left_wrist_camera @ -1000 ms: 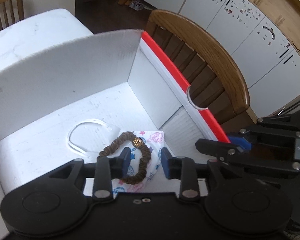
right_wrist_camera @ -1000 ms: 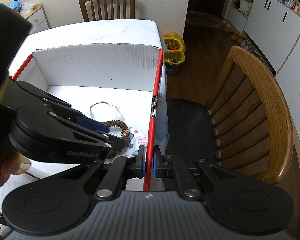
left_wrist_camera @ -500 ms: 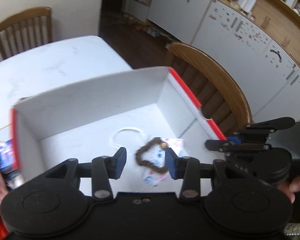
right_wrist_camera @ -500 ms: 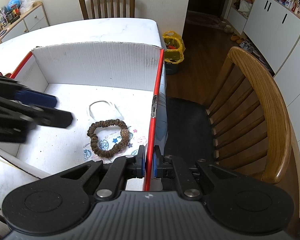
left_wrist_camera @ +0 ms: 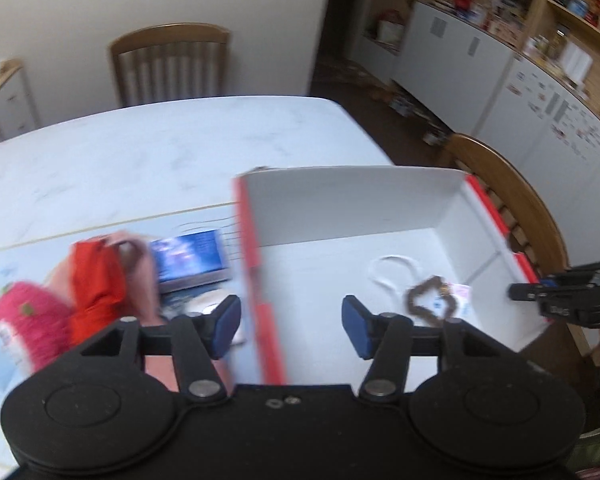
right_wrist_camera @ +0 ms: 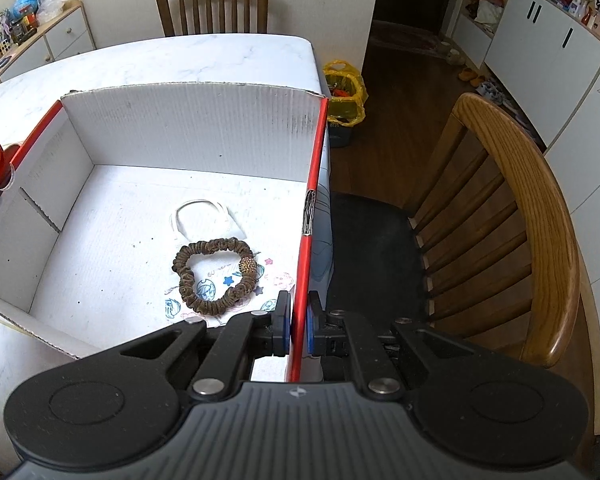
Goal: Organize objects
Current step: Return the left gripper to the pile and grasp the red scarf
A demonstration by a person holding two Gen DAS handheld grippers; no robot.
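Observation:
A white cardboard box with red edges [right_wrist_camera: 204,120] stands on the white table. Inside it lie a brown scrunchie [right_wrist_camera: 216,276] on a printed face mask [right_wrist_camera: 224,300]; both also show in the left wrist view, the scrunchie [left_wrist_camera: 432,306] at the box's right. My right gripper [right_wrist_camera: 299,326] is shut on the box's red right wall [right_wrist_camera: 314,184]. My left gripper [left_wrist_camera: 290,326] is open and empty, raised over the box's left wall [left_wrist_camera: 256,280]. Left of the box lie a red cloth [left_wrist_camera: 96,288], a pink furry toy [left_wrist_camera: 28,320] and a blue packet [left_wrist_camera: 188,256].
A wooden chair [right_wrist_camera: 512,220] stands close to the right of the box, another [right_wrist_camera: 212,4] at the table's far end. A yellow bag [right_wrist_camera: 346,92] sits on the floor beyond the table. White cabinets [right_wrist_camera: 548,56] line the right side.
My left gripper has pulled up and left out of the box and opened wider, leaving the scrunchie on the mask. The right gripper has stayed clamped on the box wall.

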